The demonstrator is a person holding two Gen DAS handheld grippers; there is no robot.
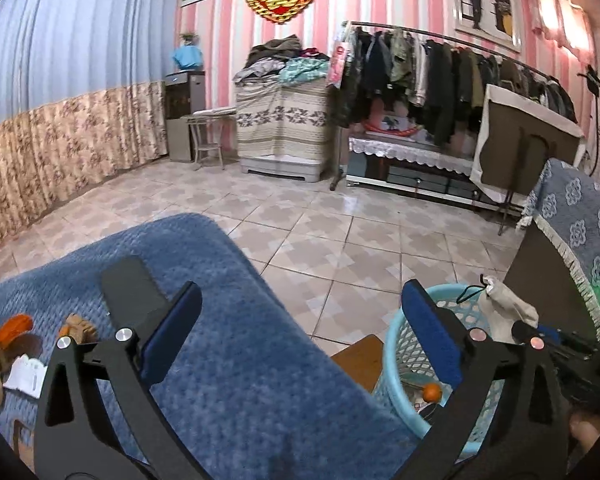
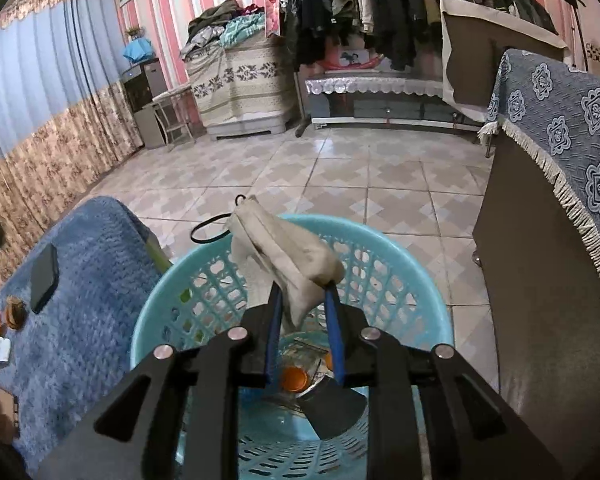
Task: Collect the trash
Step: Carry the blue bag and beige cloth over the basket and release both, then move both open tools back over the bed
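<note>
Trash in hand is a used grey face mask (image 2: 284, 264), pinched in the right gripper (image 2: 302, 304) and hanging directly over the mouth of the turquoise basket (image 2: 400, 248), its long axis running up and away from the fingertips, ear loop dangling past the far rim. Straight below lies an orange cap (image 2: 294, 378) already in the basket. The left gripper (image 1: 300, 340) stands wide and empty, above the blue blanket (image 1: 240, 360), with the basket to its right. A drop needs only the right jaws parting.
</note>
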